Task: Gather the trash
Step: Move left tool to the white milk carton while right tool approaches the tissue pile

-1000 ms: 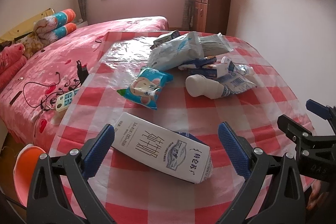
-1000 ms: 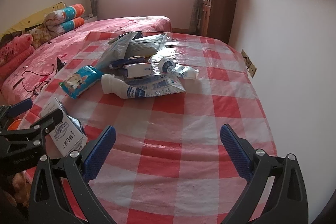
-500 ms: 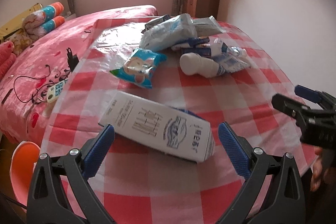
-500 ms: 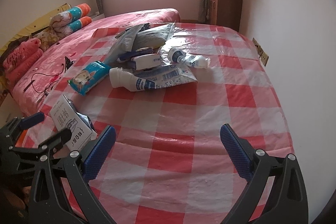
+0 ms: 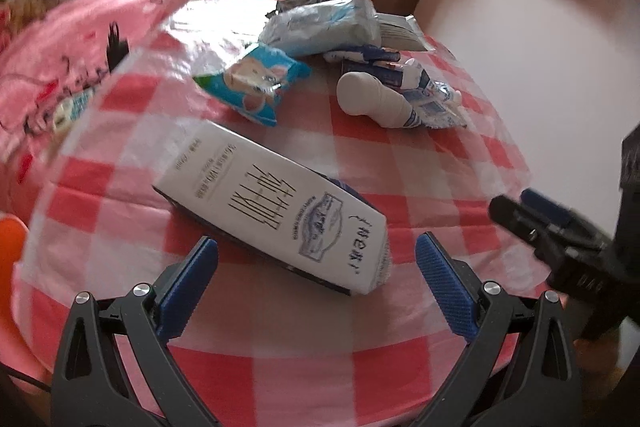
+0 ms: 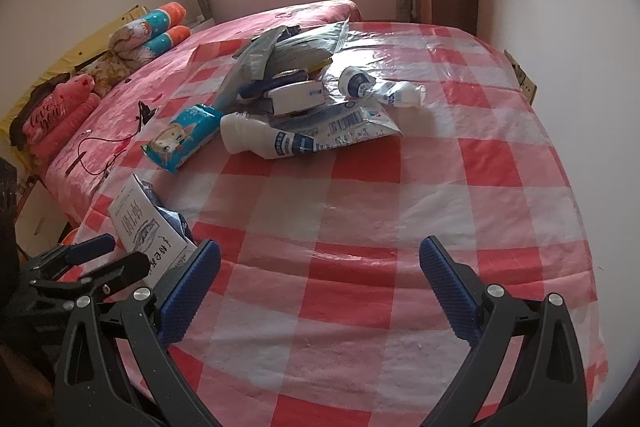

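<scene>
Milk carton [image 5: 276,207] lies flat on checkered counter [image 5: 360,355], just ahead of left claw [image 5: 316,269], spread wide. Right claw [image 6: 320,285] also spread, empty.

The left gripper [image 5: 316,263] hangs at the near left, jaws spread wide, nothing between its blue pads [image 5: 188,287]; the right gripper [image 6: 320,275] hangs near right, likewise wide apart and empty.

Left wrist view is taken low over the near table edge, aimed toward 12 o'clock, close to the milk carton [image 5: 276,207]. Right wrist view is set to its right, higher and farther back. Shared: carton [image 6: 146,227], white bottle [image 5: 372,101] [image 6: 256,139], checked tablecloth [image 5: 420,163] [image 6: 400,195].
</scene>
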Available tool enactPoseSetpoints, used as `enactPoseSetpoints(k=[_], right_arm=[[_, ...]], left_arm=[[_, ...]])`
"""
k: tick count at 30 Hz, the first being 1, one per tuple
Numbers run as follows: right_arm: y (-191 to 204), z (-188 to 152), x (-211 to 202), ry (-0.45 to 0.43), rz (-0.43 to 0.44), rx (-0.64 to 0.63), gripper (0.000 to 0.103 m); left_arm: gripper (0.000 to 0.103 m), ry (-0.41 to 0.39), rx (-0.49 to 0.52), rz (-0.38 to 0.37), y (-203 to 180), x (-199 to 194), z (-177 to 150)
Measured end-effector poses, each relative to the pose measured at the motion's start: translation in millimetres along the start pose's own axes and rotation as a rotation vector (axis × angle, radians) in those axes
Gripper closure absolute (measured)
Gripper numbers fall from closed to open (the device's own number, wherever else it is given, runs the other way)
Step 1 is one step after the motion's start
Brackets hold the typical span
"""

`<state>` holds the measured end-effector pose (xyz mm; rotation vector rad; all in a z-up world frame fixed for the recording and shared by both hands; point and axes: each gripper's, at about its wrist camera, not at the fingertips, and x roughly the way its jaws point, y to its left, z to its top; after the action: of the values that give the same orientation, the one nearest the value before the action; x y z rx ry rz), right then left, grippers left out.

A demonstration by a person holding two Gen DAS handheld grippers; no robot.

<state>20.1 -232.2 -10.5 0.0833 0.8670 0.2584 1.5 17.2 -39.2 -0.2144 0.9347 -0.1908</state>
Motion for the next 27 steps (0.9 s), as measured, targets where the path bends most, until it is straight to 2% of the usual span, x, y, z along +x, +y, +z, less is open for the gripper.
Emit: enactPoseSetpoints(k=[5, 9, 15, 18, 27], right_arm=[[-4.3, 0.5, 7.2, 0.005, 0.006, 0.000, 0.007], [-11.2, 0.9, 11.4, 0.017, 0.014, 0.017, 0.020], [-26.2, 3.6, 21.4, 0.043, 0.039, 0.067, 0.020], [-31.7, 8.4, 26.0, 0.049, 0.054, 0.088, 0.020], [-29.5, 44.8, 37.7, 0.041, 0.177, 0.132, 0.020]], left_arm=[[0.004, 0.017, -0.042, 0.003, -4.2, 11.7, 6.1], [0.004, 0.014, -0.047, 0.032, -8.5, 21.7, 13.9], [0.006, 0.016, -0.037, 0.094, -12.5, 37.6, 26.1], [0.012, 0.015, -0.013, 0.126, -15.8, 42.6, 29.7], [0.014, -0.005, 0.033, 0.155, -18.5, 45.5, 32.3]])
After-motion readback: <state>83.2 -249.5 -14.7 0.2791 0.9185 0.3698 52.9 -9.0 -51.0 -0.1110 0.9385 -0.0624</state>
